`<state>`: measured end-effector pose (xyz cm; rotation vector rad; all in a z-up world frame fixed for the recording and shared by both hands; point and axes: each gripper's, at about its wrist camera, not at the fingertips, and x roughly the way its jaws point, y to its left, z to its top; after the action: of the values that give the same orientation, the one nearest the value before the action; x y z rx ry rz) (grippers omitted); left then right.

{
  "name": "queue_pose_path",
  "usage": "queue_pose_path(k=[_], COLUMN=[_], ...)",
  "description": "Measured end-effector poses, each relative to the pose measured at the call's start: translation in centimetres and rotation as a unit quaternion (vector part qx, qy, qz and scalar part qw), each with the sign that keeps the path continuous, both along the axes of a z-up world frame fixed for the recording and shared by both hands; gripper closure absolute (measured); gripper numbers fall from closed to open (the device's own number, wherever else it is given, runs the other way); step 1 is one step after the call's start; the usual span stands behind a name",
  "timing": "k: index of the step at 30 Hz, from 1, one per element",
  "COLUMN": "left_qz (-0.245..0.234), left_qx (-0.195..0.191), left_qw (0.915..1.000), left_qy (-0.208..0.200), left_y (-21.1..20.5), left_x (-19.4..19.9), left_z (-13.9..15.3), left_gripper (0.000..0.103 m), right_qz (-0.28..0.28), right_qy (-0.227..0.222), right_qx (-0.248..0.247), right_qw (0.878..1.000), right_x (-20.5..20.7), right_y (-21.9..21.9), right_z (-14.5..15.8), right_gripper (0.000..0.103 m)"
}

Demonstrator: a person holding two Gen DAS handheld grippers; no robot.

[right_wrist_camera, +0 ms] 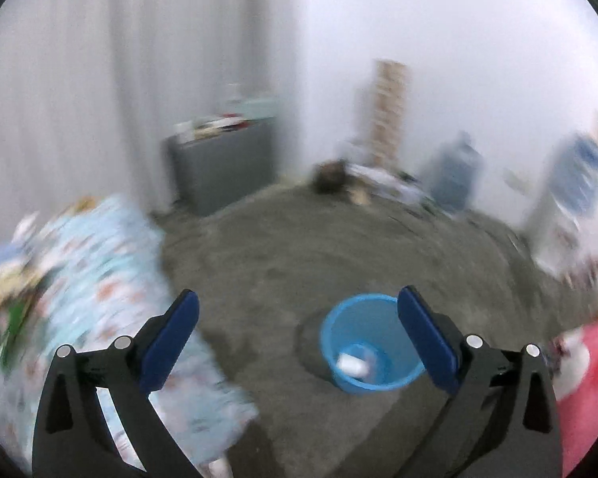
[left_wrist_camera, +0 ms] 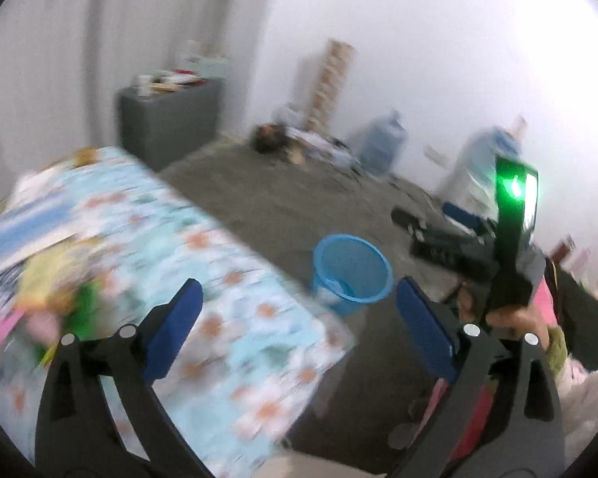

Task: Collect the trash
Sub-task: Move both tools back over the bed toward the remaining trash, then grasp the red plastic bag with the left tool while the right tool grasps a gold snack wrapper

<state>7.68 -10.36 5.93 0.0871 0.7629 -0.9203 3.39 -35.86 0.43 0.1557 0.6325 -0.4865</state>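
Trash sits blurred at nine o'clock on the flowered tabletop [left_wrist_camera: 227, 310]: a heap [left_wrist_camera: 56, 290] of what look like yellow, green and pink wrappers, too smeared to sort. We judge them light, soft and crinkly, likely slippery film, so we would pinch a bunched fold near the middle of a piece, not a flat edge that could slide out. Our left tongs [left_wrist_camera: 299, 334] stand wide with nothing between the blue pads, hovering over the tabletop's near corner. Our right tongs [right_wrist_camera: 299, 342] are also wide and bare, above the grey floor [right_wrist_camera: 299, 247]. The blue bin [right_wrist_camera: 368, 344] stands on the floor at about five o'clock of the tabletop, with a small white piece [right_wrist_camera: 353, 364] already at its bottom.
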Motion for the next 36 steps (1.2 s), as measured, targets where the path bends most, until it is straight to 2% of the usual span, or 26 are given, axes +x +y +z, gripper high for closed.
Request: queue_pose_path(k=[3,7,10,15,19,20,21,23,24,26,28,32,36], left_qz=[0.07,0.148,0.225,0.329,0.37,0.377,0.377,0.392,0.404,0.419,0.429,0.431,0.432], left_qx=[-0.009,-0.051,-0.071,-0.107,-0.13,-0.145,-0.154,-0.178,-0.192,-0.212,-0.22,-0.222,-0.22], left_qw=[0.9974,0.9868,0.9706,0.9381,0.9192,0.9128,0.9107,0.8953,0.8832,0.8651,0.8539,0.8492,0.8442], left_qy=[-0.016,-0.042,-0.046,0.001,0.038,0.059,0.071,0.114,0.142,0.175,0.195,0.209,0.228], left_y=[6.9,15.9,22.4,30.0,34.6,35.6,36.2,37.9,38.8,39.9,40.4,40.3,40.2], left_x=[0.2,0.4,1.5,5.5,9.2,11.0,11.7,14.8,16.5,18.8,20.7,22.9,24.5], left_z=[0.6,1.0,0.7,-1.2,-3.5,-4.3,-4.8,-6.7,-7.8,-9.5,-10.7,-12.0,-13.2], left_gripper=[0.009,0.009,0.009,0.009,0.009,0.009,0.009,0.009,0.009,0.009,0.01,0.025,0.036], right_qz=[0.077,0.163,0.204,0.253,0.268,0.267,0.266,0.263,0.264,0.272,0.287,0.321,0.345], right_qy=[-0.03,-0.047,-0.051,-0.032,-0.019,-0.019,-0.018,-0.013,-0.011,-0.007,-0.005,0.006,0.009], right_qx=[0.011,0.026,0.047,0.121,0.17,0.177,0.187,0.199,0.205,0.205,0.192,0.134,0.111], right_qw=[0.997,0.985,0.977,0.959,0.948,0.947,0.946,0.944,0.942,0.94,0.938,0.937,0.932], right_x=[1.1,3.8,5.9,9.3,11.5,11.7,12.0,13.2,13.7,13.9,14.5,15.0,16.0], right_y=[4.7,10.9,13.7,17.8,18.7,18.7,18.5,19.2,19.4,19.8,20.9,23.8,25.8], right_z=[0.5,1.7,2.6,3.5,3.9,4.0,4.1,4.2,4.3,4.5,4.7,4.7,4.7], right_gripper=[0.006,0.006,0.006,0.006,0.006,0.006,0.006,0.006,0.006,0.006,0.007,0.012,0.013])
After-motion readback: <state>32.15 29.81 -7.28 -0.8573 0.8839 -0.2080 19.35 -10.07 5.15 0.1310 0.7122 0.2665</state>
